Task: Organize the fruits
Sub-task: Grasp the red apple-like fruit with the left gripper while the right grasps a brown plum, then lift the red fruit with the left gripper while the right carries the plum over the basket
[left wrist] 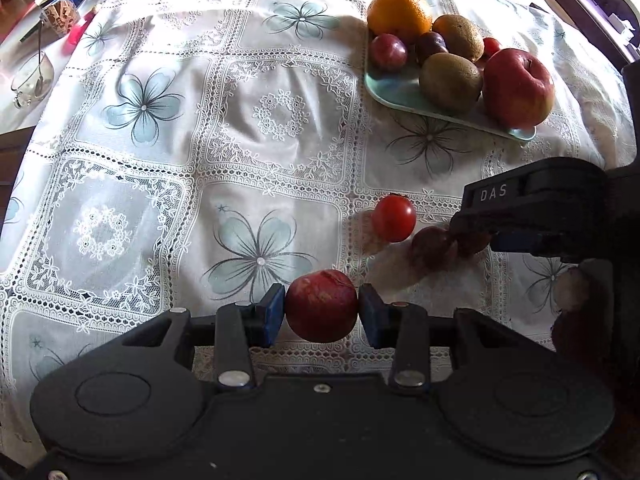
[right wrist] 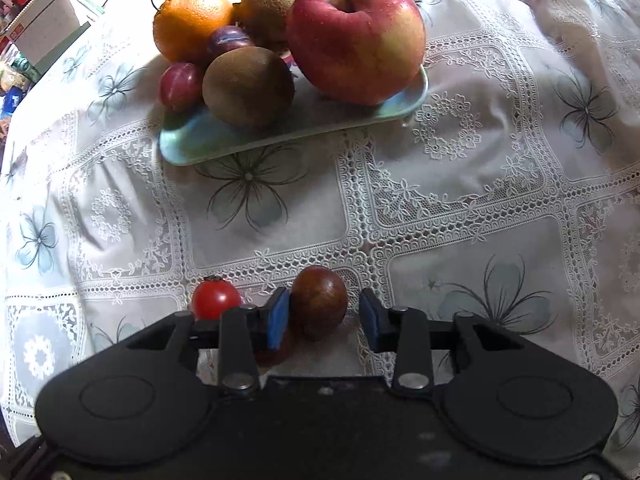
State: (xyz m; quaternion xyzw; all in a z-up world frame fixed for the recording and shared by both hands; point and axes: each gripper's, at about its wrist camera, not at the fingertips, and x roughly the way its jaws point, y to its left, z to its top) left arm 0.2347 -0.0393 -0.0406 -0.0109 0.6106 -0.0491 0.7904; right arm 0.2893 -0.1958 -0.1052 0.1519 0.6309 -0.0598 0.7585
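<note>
A white lace tablecloth (left wrist: 168, 148) w/ pale blue flowers covers the table; a glass cup (left wrist: 30, 80) w/ a spoon is seen near its far left edge. On the green tray (right wrist: 208, 142) are piled an apple (right wrist: 356, 36), an orange (right wrist: 192, 22), two kiwis and plums. A cherry tomato (left wrist: 394, 218) lies on the cloth, near the tray. The left gripper (left wrist: 322, 308) is closed on a red plum (left wrist: 321, 305), pads touching both sides. The right gripper (right wrist: 324, 316) is open around a dark plum (right wrist: 318, 300); only the left pad touches it, approx
</note>
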